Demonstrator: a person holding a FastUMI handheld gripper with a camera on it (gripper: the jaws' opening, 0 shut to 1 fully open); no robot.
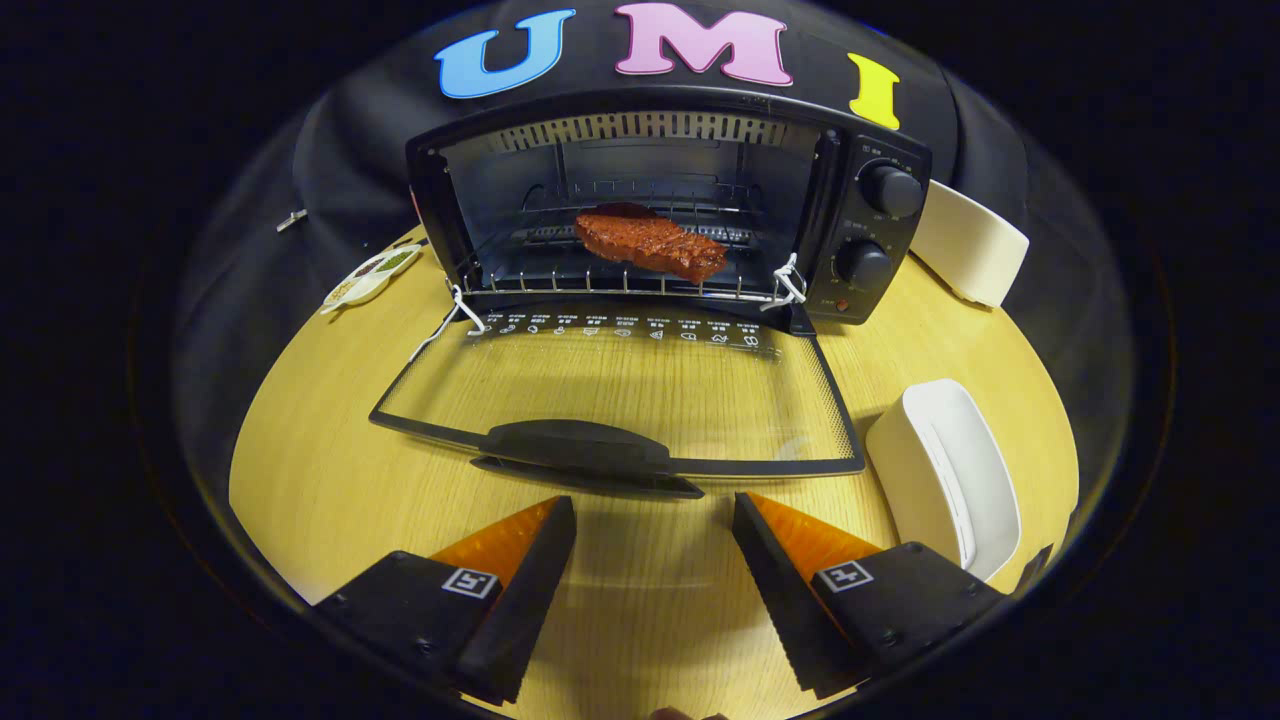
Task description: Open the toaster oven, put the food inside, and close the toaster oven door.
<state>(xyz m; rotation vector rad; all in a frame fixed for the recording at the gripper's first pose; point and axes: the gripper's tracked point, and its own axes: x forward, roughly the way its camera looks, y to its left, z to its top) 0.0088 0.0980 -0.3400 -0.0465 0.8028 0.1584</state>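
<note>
**Steak on the rack, oven door down, gripper empty**

Nearest the camera, the gripper [654,505] hangs over the wooden table [300,480] with its two fingers spread apart and nothing between them. Bare tabletop shows in the gap. Just ahead of the fingertips lies the door handle [580,445], a dark curved bar at the front edge of the door [640,385]. The door is swung fully down, lying flat just over the table, and the wood grain shows through its glass. A row of small white icons runs along the glass near the hinge.

Beyond the door stands the oven [665,210], its cavity open toward the gripper. The food, a reddish-brown steak [650,243], rests on the wire rack [610,290] inside, slightly right of the cavity's middle and tilted a little. White cord is tied at both front corners of the rack. Two knobs [890,190] sit one above the other on the oven's right panel.

Right of the door, near the right finger, a white dish [945,475] lies on the table. A second white container [968,243] sits just right of the oven. Left of the oven, a small tray [368,275] with greenish contents rests at the table's far edge.
</note>
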